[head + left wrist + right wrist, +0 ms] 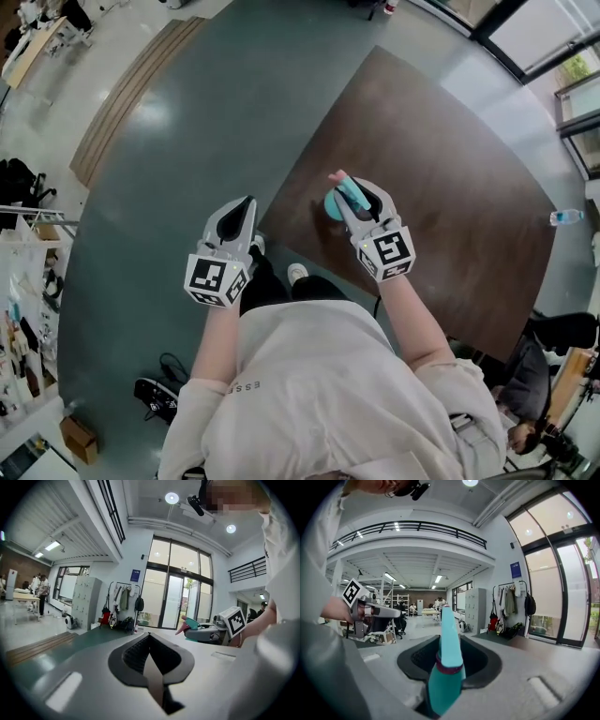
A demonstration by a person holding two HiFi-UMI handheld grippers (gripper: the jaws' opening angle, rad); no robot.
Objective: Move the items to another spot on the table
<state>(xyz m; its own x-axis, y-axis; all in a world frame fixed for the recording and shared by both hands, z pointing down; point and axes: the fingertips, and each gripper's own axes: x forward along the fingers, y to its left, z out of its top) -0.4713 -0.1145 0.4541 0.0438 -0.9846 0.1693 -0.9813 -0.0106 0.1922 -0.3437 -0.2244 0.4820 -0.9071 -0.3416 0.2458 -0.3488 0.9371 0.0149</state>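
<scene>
Brown table (450, 187) below, right tongs (354, 202) clamped on teal bottle (345, 187), left tongs (247, 203) closed together, empty

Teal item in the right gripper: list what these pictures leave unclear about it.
Head view: the right gripper covers the lower part of the teal item.
Right gripper view: its base is hidden between the jaws.
Left gripper view: too small and distant for detail.
</scene>
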